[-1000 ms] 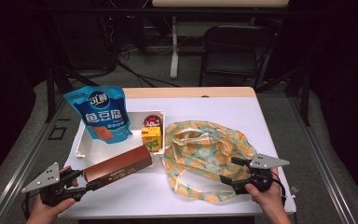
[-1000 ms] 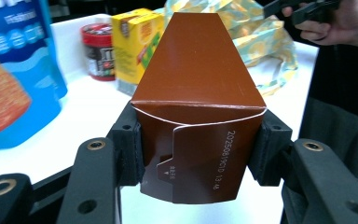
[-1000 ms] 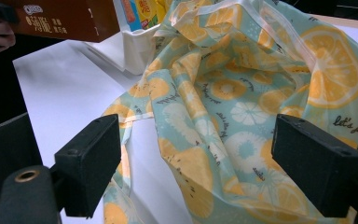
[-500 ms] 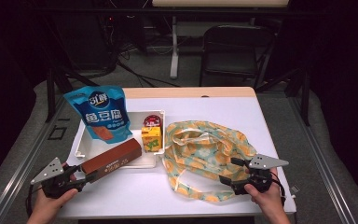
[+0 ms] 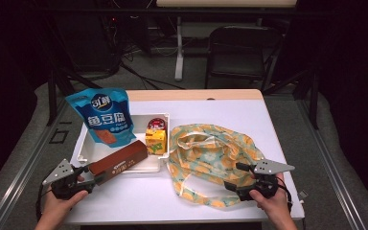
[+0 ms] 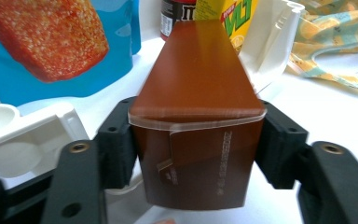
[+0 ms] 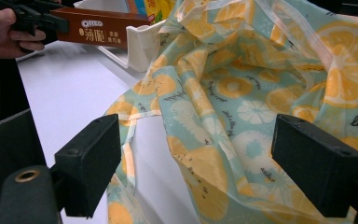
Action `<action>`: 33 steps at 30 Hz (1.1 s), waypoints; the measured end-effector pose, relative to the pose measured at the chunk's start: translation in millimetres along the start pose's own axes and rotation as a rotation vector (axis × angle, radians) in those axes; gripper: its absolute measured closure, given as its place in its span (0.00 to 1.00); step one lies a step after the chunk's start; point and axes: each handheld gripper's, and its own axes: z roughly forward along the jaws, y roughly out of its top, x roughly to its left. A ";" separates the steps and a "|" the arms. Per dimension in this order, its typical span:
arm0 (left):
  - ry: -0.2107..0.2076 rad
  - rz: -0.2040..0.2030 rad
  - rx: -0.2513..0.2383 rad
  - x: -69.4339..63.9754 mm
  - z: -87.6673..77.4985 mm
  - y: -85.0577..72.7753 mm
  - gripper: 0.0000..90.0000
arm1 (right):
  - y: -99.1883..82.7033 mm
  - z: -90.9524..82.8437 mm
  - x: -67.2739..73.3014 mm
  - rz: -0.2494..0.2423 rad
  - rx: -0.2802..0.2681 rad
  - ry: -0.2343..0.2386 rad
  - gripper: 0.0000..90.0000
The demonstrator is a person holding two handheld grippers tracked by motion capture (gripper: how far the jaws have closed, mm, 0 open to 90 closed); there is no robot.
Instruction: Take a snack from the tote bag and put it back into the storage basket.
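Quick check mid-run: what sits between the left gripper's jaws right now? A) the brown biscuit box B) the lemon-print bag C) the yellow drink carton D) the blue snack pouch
A: in the left gripper view the brown biscuit box fills the gap between the left gripper's jaws, its far end over the white tray.

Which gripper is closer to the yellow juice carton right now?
Left. The left gripper, jaws around the brown box, sits just beside the tray holding the yellow juice carton; the right gripper is across the fruit-print bag.
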 end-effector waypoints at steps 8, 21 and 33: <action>0.056 -0.048 -0.033 -7.5 -23.3 -0.3 0.30 | -0.9 -0.8 -0.1 -0.002 0.002 0.001 0.18; 0.088 -0.146 0.000 -21.6 -39.6 -9.2 0.97 | -1.1 4.7 0.4 -0.011 0.014 0.016 0.18; 0.200 -0.230 0.050 -6.8 -11.3 -4.2 1.00 | -1.7 7.3 1.8 -0.011 0.022 0.018 0.18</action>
